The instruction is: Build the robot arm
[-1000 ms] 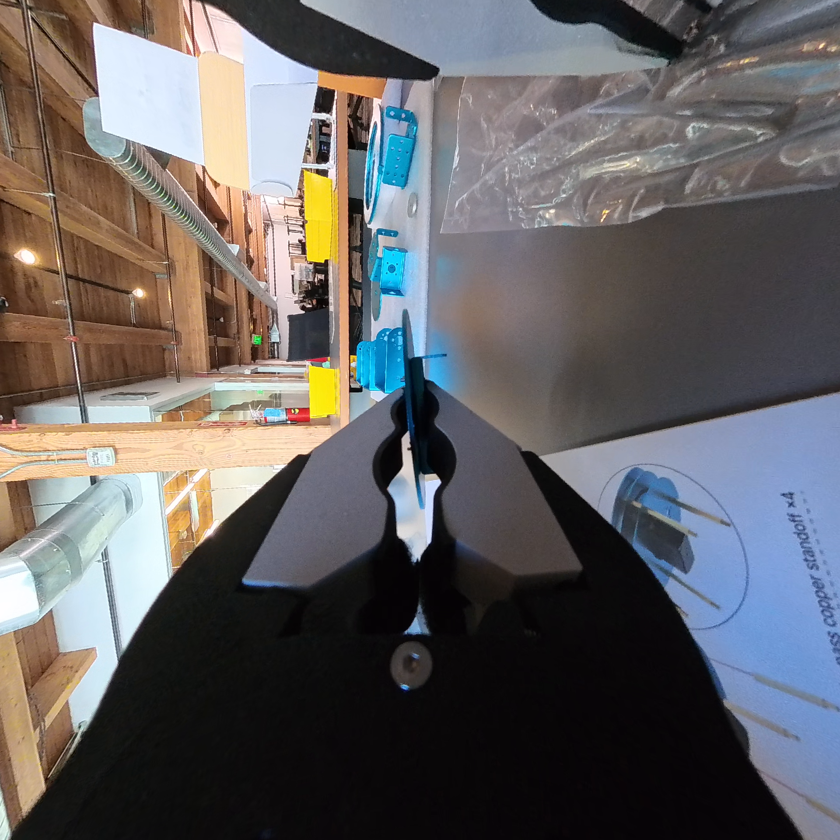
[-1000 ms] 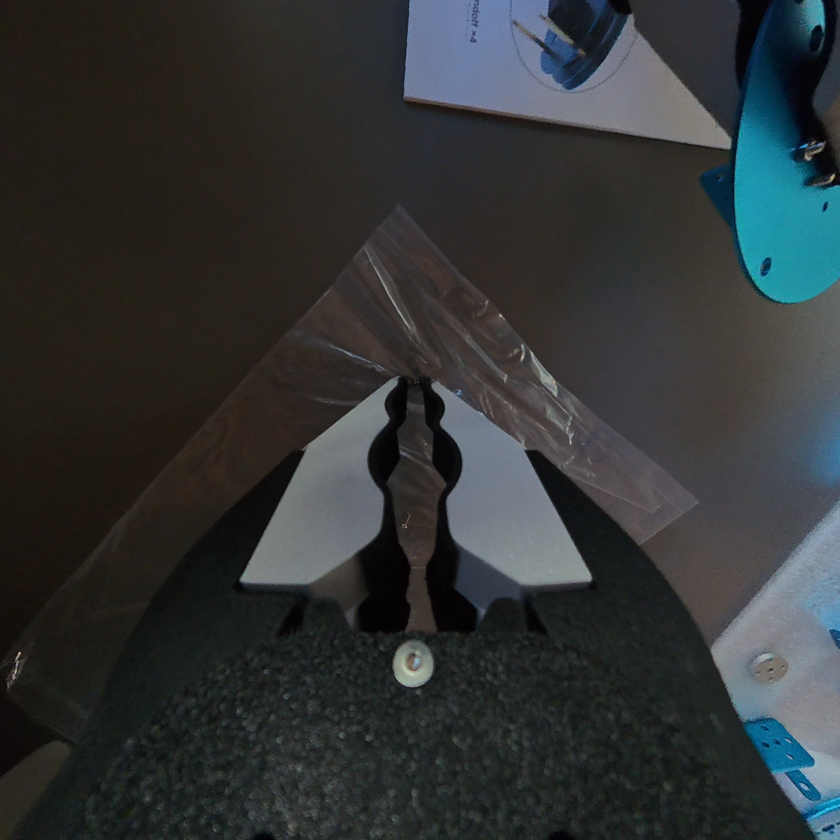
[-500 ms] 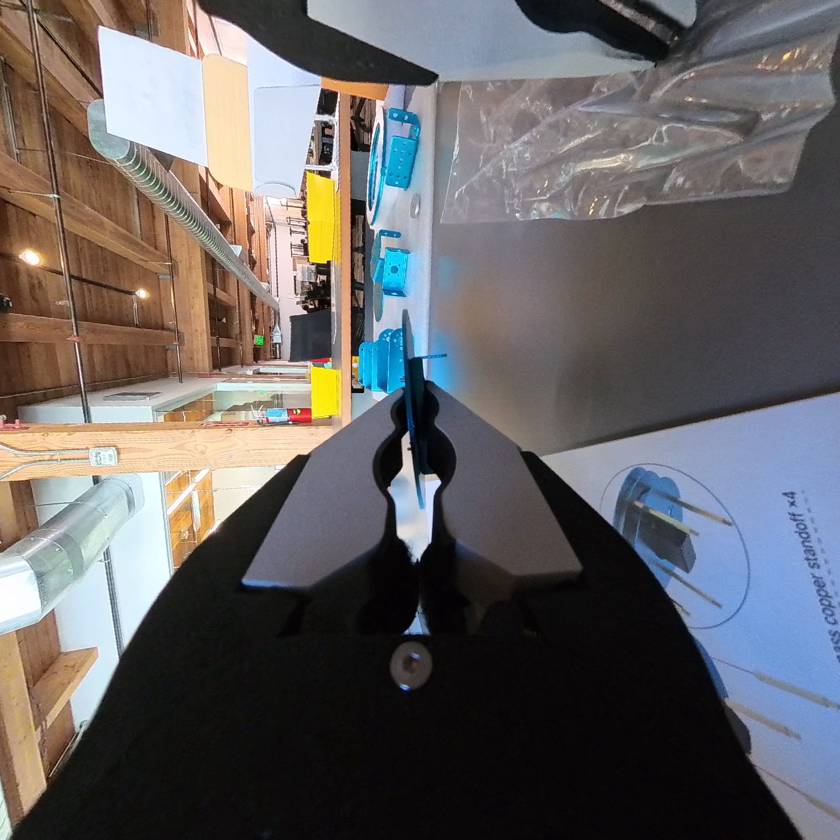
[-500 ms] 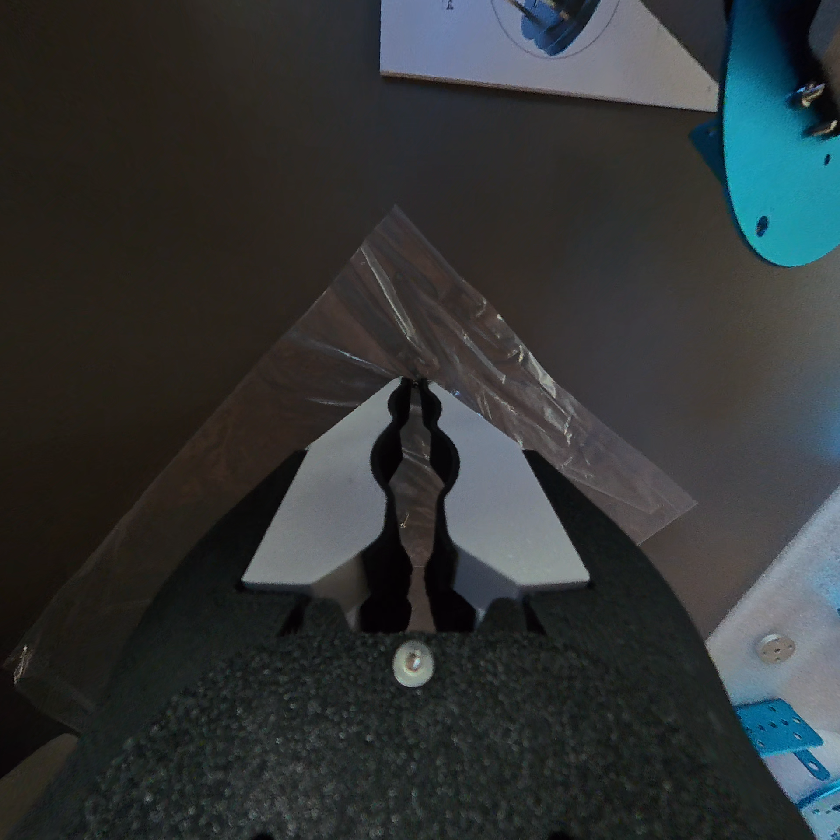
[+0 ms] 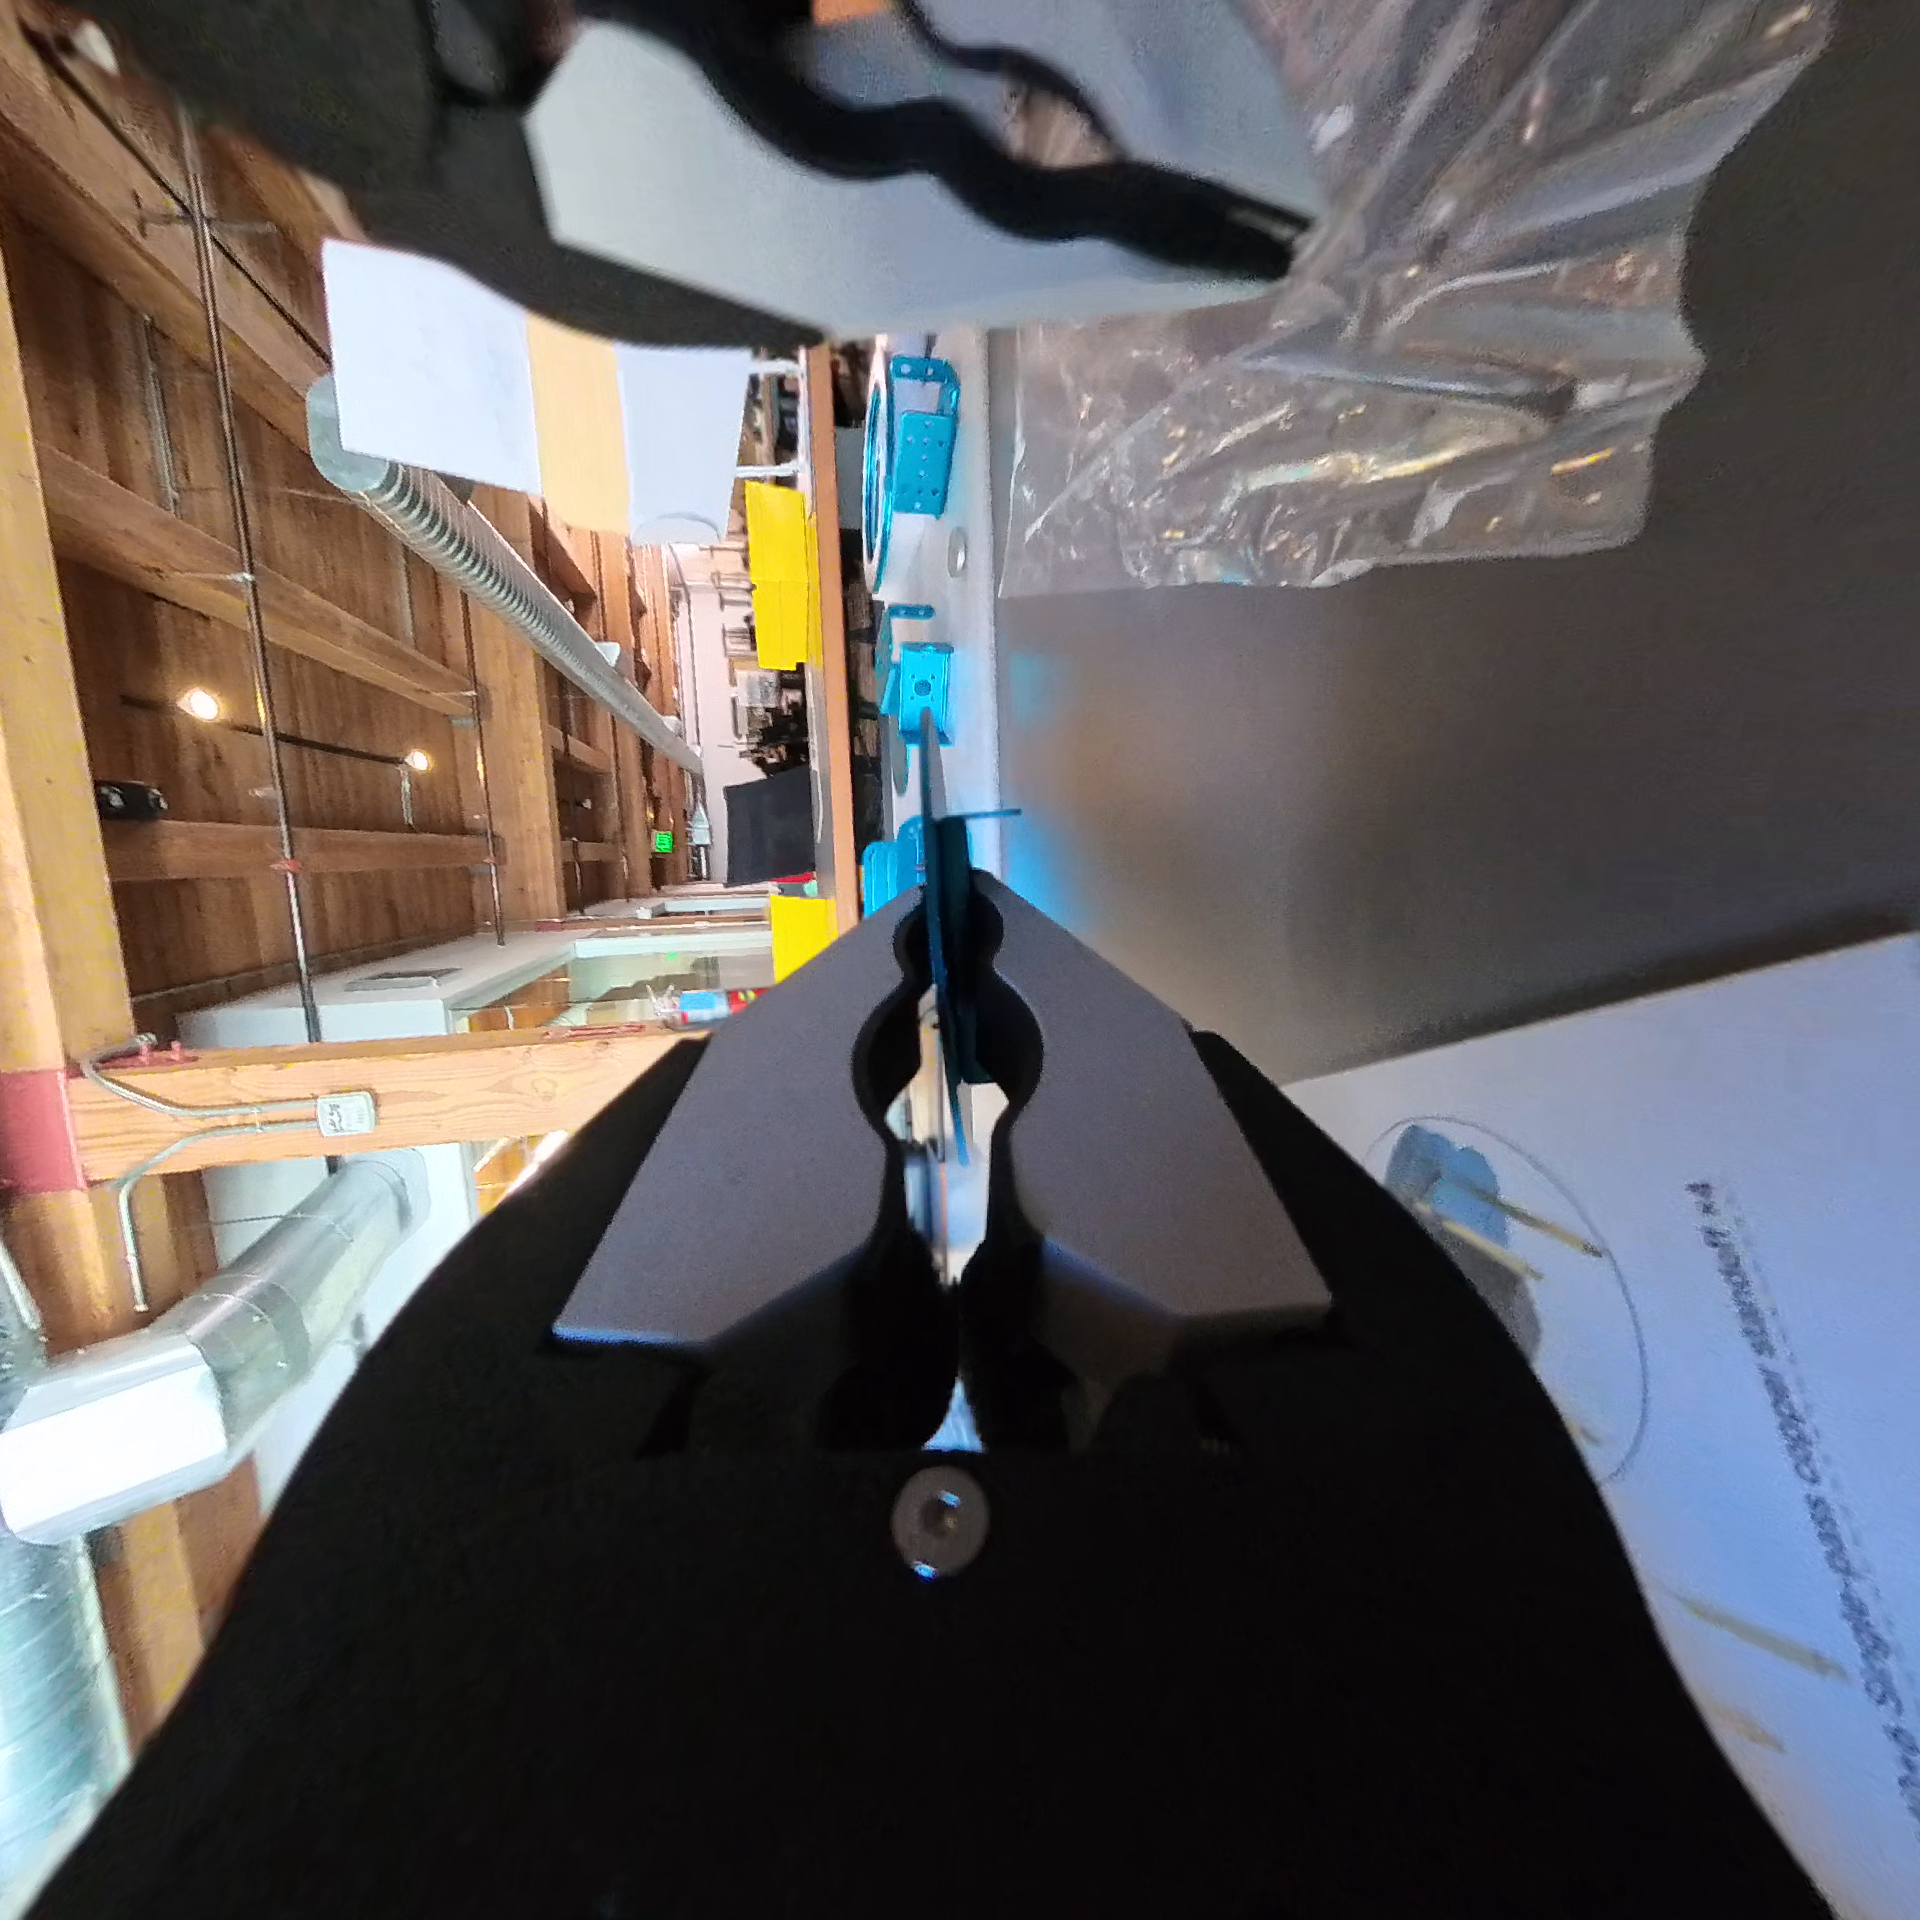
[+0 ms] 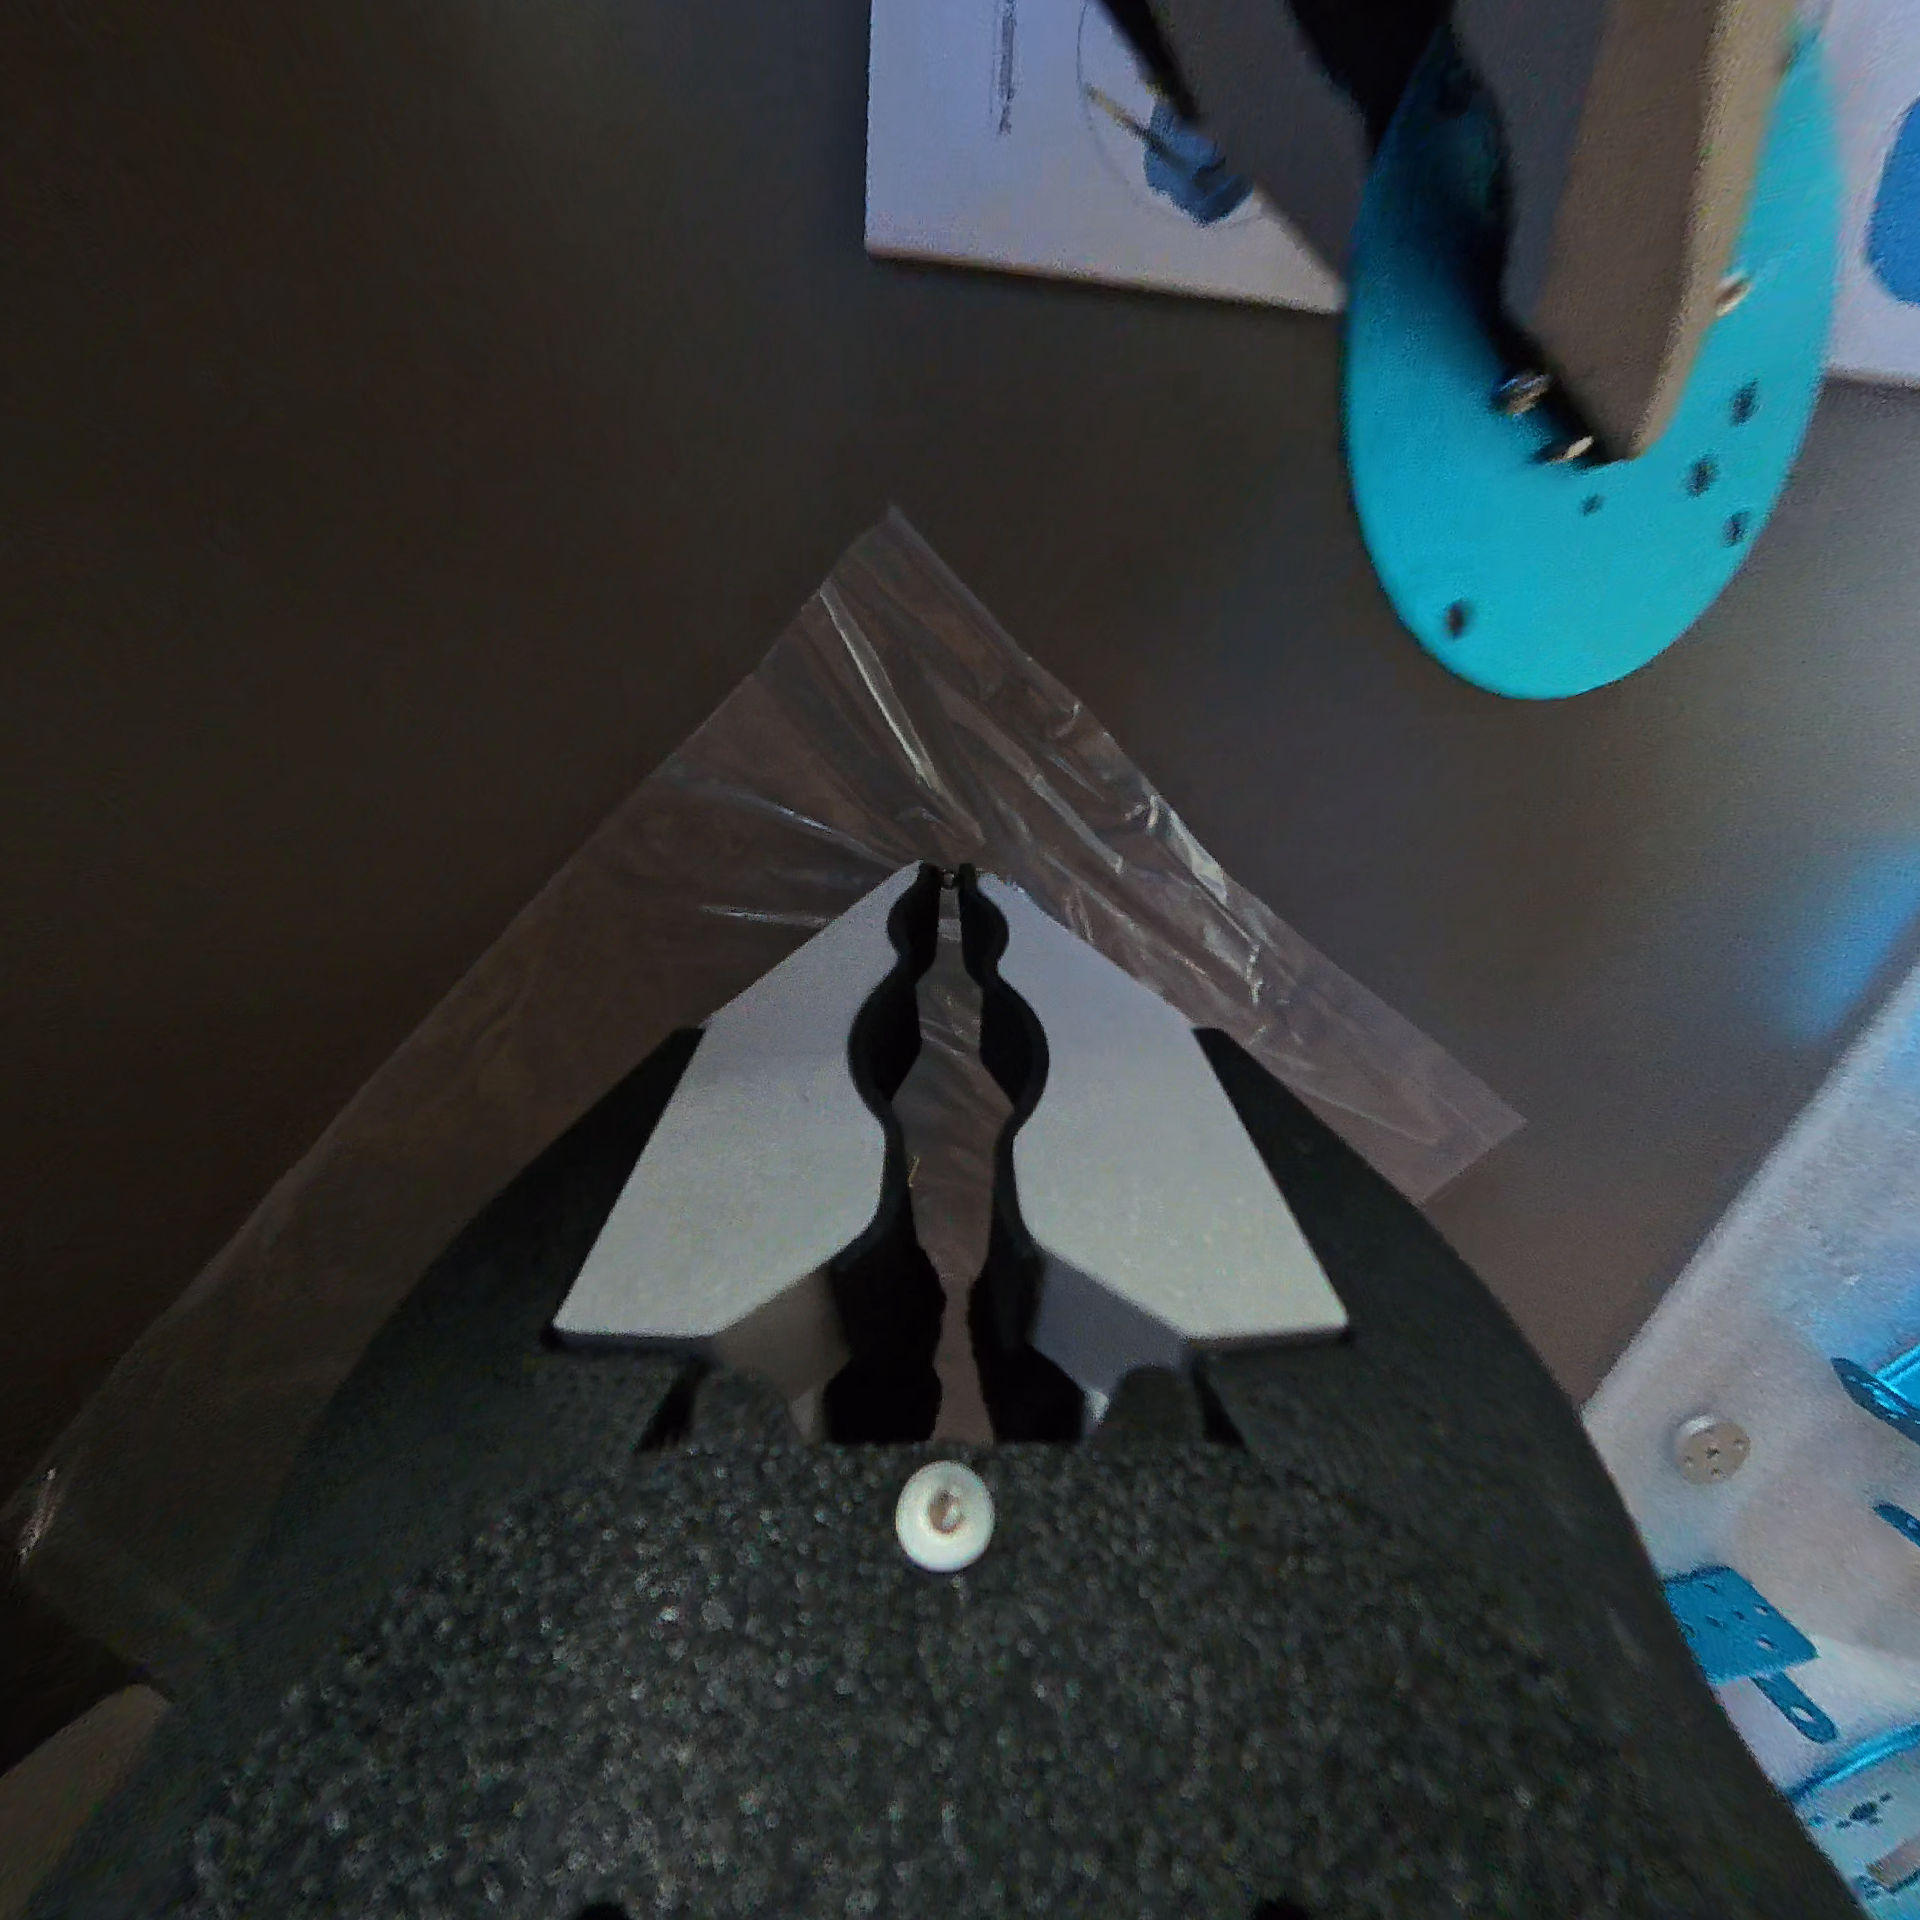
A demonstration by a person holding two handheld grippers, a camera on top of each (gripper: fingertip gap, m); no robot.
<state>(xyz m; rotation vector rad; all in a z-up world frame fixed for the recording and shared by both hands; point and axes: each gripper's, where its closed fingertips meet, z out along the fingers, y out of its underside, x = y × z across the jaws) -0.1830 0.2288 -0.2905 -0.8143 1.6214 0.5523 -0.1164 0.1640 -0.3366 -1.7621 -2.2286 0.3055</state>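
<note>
My left gripper [image 5: 948, 894] is shut on a thin blue round metal plate [image 5: 945, 862], seen edge-on, held above the dark table [image 5: 1455, 810]. The same plate [image 6: 1538, 561] shows in the right wrist view, clamped by the left gripper [image 6: 1621, 436] at the upper right. My right gripper [image 6: 948, 878] is shut on a clear plastic bag [image 6: 935, 769] that hangs below it over the table. In the left wrist view the right gripper [image 5: 1283, 244] and its crumpled bag [image 5: 1382, 416] fill the top.
A white instruction sheet [image 5: 1683, 1299] lies on the table; it also shows in the right wrist view [image 6: 1039, 166]. A white foam tray [image 6: 1787, 1382] with several blue metal brackets [image 6: 1730, 1631] lies at the right. More blue parts [image 5: 920, 457] lie on the tray [image 5: 971, 499].
The two grippers have drawn closer: the blue plate and left gripper now loom larger in the right wrist view, and the right gripper with the bag has come nearer in the left wrist view.
</note>
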